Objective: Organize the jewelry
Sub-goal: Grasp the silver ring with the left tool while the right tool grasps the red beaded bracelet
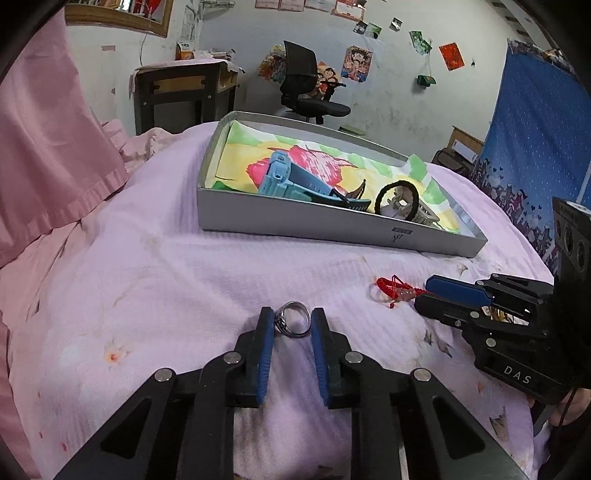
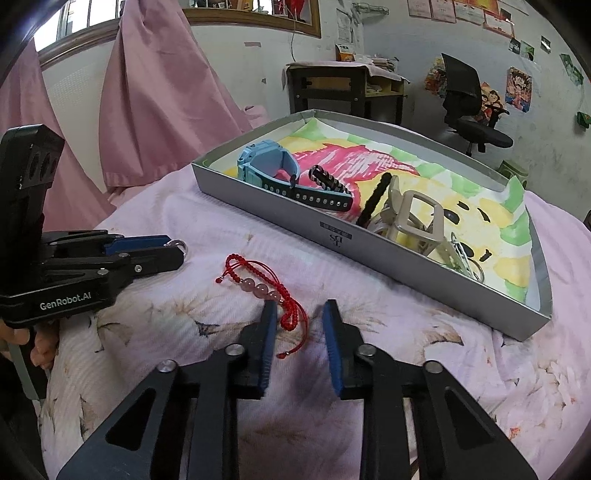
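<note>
Behind the bed [image 1: 184, 266] with its pale pink floral cover, a scuffed white wall [image 1: 399, 99] carries cartoon posters [image 1: 356, 62] and small photos, a black office chair [image 1: 308, 86] stands beside a dark wooden desk [image 1: 184, 92], pink curtains [image 2: 159, 92] hang under a daylit window [image 2: 77, 22], and a blue starry cloth [image 1: 535, 129] drapes nearby.

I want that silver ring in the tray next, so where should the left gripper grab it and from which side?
Grip the silver ring across its band, one pad on each outer side, coming in low from the near side. It lies tilted on the soft pink blanket, already between the open fingers of the left gripper, so probably just close gently.
</note>
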### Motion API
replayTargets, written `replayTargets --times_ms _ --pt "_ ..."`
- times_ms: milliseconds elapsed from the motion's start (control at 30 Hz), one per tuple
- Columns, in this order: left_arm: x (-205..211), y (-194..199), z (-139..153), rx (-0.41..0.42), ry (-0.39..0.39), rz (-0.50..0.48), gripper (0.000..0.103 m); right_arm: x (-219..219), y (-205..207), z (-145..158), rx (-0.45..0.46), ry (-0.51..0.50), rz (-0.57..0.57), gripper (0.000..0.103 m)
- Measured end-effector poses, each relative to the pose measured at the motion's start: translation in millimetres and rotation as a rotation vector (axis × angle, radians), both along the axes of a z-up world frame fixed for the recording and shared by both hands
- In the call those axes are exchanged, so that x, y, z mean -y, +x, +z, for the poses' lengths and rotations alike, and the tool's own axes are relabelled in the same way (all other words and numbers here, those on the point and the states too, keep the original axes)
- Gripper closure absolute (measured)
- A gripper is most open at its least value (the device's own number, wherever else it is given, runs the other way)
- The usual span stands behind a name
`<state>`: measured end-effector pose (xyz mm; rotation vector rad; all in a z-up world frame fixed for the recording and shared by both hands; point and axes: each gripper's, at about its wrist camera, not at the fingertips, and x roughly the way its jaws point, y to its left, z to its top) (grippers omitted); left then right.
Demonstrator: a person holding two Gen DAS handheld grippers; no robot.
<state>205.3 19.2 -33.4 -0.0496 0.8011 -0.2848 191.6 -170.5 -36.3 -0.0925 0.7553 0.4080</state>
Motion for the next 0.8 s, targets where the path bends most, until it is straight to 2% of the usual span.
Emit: replayTargets --times_ms 200,433,600,800 --pt "5.1 5.7 -1.7 -0.015 0.02 -0.02 0.084 -1.3 1.3 -1.3 -0.002 -0.002 0.005 0.086" --pt "7.3 4.9 -1.7 -0.013 0.04 -0.026 0.084 -2.4 1.4 -2.2 -0.005 -0.002 0.012 0.095" --pt "7.0 1.0 -1.1 0.001 0.033 -0.044 0.091 -2.7 1.2 -2.1 -0.006 0.004 0.012 0.095" --pt "12.3 2.2 -2.4 -0.005 0.054 -0.059 0.091 -2.8 1.6 -3.3 -0.011 0.006 0.01 0.095"
